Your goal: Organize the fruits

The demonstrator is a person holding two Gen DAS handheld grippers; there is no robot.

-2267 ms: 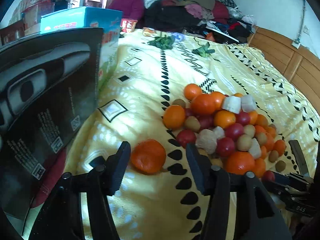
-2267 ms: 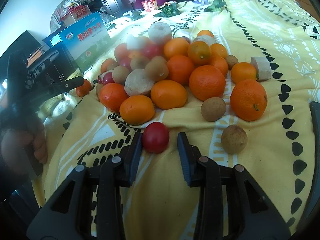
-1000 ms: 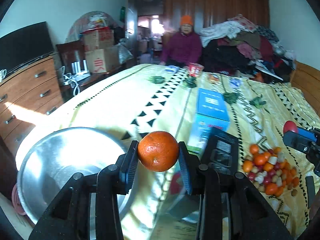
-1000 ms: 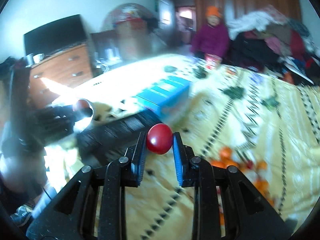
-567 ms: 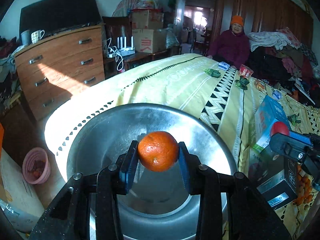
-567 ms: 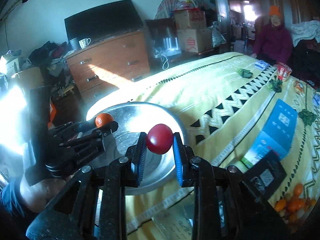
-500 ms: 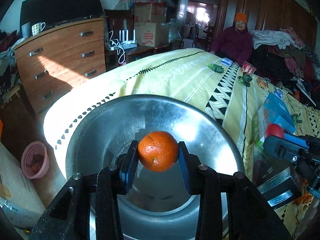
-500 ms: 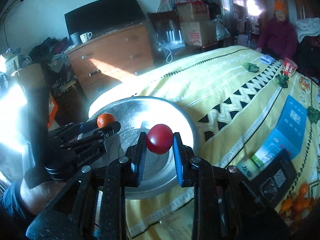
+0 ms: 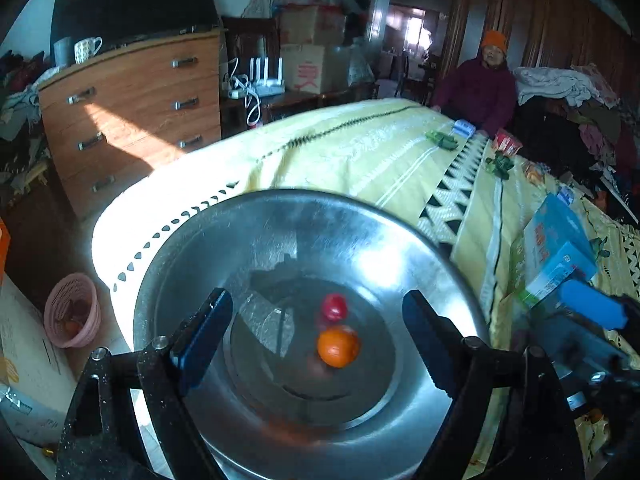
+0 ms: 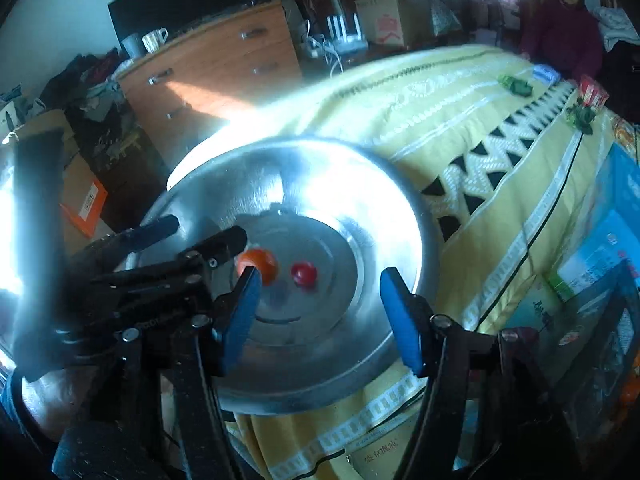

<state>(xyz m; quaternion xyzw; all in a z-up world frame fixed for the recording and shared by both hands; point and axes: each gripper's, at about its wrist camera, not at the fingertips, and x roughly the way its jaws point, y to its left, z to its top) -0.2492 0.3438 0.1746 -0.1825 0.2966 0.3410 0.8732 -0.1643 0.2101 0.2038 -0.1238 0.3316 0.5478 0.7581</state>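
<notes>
Two fruits, an orange (image 9: 338,347) and a small red fruit (image 9: 335,307), lay just apart on the floor of a steel basin (image 9: 432,264) at the bed's edge. Both grippers hung above the basin, jaws spread wide and empty: the left gripper (image 9: 316,330) from the near rim, the right gripper (image 10: 320,312) beside it. Only the right wrist view caught the hand (image 10: 52,404) grasping the left tool; only the left wrist view showed a pink basket (image 9: 72,312) on the floor beyond the basin.
</notes>
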